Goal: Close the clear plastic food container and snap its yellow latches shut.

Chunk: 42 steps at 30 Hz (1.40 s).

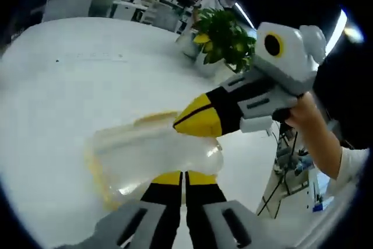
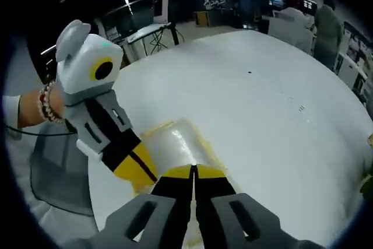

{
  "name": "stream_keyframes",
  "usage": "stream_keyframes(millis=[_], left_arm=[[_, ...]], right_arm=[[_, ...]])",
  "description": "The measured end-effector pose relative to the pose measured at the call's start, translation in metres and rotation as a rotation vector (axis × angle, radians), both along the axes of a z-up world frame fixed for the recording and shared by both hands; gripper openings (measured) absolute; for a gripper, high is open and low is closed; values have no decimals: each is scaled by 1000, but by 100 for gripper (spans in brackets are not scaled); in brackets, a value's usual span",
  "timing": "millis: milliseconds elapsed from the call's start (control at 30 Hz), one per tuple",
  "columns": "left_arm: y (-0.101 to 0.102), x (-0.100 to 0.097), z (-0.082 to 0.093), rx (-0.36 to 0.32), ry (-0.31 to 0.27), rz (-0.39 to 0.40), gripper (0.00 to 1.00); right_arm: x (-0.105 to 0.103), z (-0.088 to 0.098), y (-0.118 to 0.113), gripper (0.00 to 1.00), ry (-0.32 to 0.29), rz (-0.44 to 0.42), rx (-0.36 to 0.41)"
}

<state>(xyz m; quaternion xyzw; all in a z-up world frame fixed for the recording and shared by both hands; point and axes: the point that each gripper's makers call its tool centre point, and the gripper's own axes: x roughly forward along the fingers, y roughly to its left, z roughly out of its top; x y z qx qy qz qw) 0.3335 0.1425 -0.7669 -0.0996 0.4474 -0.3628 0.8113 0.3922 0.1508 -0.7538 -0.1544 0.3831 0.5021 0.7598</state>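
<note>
Left gripper view showed the clear plastic food container [image 1: 154, 155] lying on the white table [image 1: 70, 80], just ahead of the left gripper [image 1: 184, 174], whose 2 yellow-tipped jaws stood together with only a hairline seam between them and nothing held. The right gripper [image 1: 195, 122] came in from the right, held by a person's hand [image 1: 303, 115], and its yellow tip pressed down on the container's top near the far edge; its jaws looked closed there too. A potted green plant [image 1: 224, 36] stood well apart at the far side of the table.

Right gripper view gave the same scene from the other side: the right gripper [image 2: 194, 171], jaws shut on nothing, pointed at the container [image 2: 175, 144], and the left gripper [image 2: 137, 170] bore on the container's left edge.

As a judgement, the lid seemed already down on the container, since the top surface read as 1 flat pane in both views, with a yellow band [image 2: 207, 150] running along its rim. Both tips appeared to be pressing on the edges, which suited the latch-snapping step. Whether any latch had clicked home could not be told; the plastic was blurred and the tips covered the spots that mattered. At least the remaining sides probably still needed pressing.

No brand, label or readable writing showed on the container, the grippers or the table.
</note>
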Motion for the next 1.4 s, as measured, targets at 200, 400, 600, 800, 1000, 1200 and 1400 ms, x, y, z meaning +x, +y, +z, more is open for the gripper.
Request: stream_keyframes(millis=[200,400,600,800,1000,1200,1400], left_arm=[[8,-10,4,36,-30,-59,0],[13,-17,-2,45,-26,-72,0],[13,-20,-4,47,-32,-75,0],[9,-24,-6,60,-50,-91,0],[5,-21,9,96,-149,-198,0],[-3,-5,26,143,-410,-345,15],[3,-5,11,248,-455,-413,21]], right_arm=[[22,0,6,0,-50,-12,-44],[37,-3,7,0,-91,-7,-114],[39,-22,1,0,-77,-7,-189],[42,-24,-3,0,-109,9,-256],[27,-5,1,6,-73,171,-274],[7,-12,-11,26,-47,407,-488],[5,-18,-1,35,-26,462,-545]])
